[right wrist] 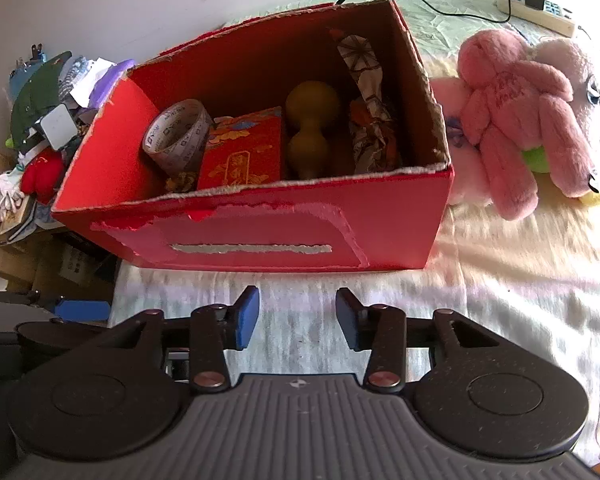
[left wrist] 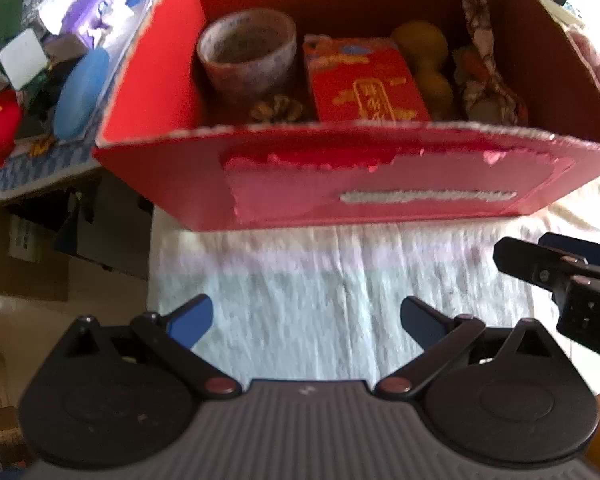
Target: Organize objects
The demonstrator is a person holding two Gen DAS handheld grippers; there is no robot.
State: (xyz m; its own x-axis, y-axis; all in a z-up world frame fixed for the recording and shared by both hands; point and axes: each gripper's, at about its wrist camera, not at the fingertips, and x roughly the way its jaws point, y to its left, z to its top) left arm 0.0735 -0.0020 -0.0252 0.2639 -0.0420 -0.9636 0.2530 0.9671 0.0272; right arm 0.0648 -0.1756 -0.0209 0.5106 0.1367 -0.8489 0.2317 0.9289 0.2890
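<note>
far left, off the bed edge, a clutter pile [right wrist: 48,128] sits well apart from both tongs. next comes the red box [right wrist: 380,220], open-topped, on the pale sheet [right wrist: 500,280] straight ahead of both tongs. inside it, left to right: a tape roll [right wrist: 178,136] tilted against the left wall, a red packet [right wrist: 244,156] leaning beside it, a yellow gourd [right wrist: 310,132] with its long axis running front to back, and a patterned wrap [right wrist: 368,120] standing along the right wall.

the left gripper [left wrist: 306,322] is spread wide with nothing between its pads, over bare sheet just short of the box front. the right gripper [right wrist: 297,318] is parted too, and empty, also short of the box.

to the right of the box, just beside its right wall, lies a pink plush [right wrist: 512,120], long axis roughly toward the camera, with a pale plush [right wrist: 580,80] behind it. if the plush is the next thing to store, it lies ahead and to the right of the right gripper, which looks the nearer one. the sheet between them is open; the box's right wall is the edge to clear. a power strip [right wrist: 536,12] lies far back, out of the way.
</note>
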